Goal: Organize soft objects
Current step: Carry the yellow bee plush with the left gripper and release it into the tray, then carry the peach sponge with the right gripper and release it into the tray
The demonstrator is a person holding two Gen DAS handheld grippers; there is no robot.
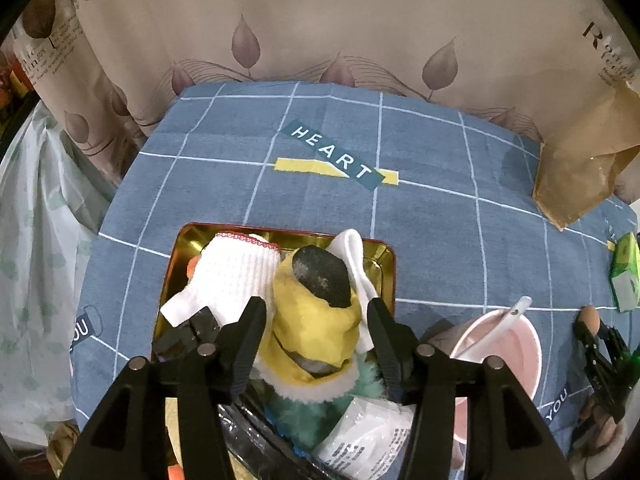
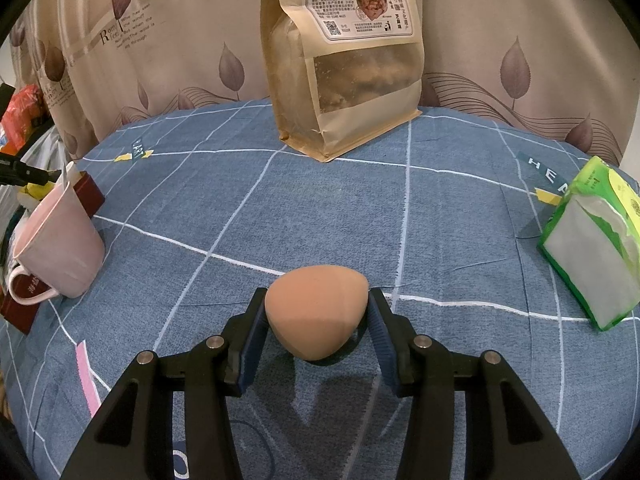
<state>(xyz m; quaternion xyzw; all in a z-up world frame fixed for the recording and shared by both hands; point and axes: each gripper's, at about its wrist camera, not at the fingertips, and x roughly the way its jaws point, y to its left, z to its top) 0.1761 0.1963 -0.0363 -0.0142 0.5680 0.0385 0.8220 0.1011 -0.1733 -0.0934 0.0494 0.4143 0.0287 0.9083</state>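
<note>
Left wrist view: left gripper (image 1: 316,312) is seen over a gold-lined tin (image 1: 384,264) on the blue checked table (image 1: 440,216).
Left fingers: held apart; a yellow plush toy (image 1: 316,320) lies between them, ungripped.
Tin contents: yellow plush toy, white knitted sock (image 1: 236,276), teal fluffy item (image 1: 352,388).
Right wrist view: right gripper (image 2: 316,320) is closed on a tan makeup sponge (image 2: 316,312); both pads are pressed to its sides.
Surroundings: pink mug (image 2: 60,248) to the left, kraft bag (image 2: 344,60) behind, green tissue pack (image 2: 592,252) to the right.
</note>
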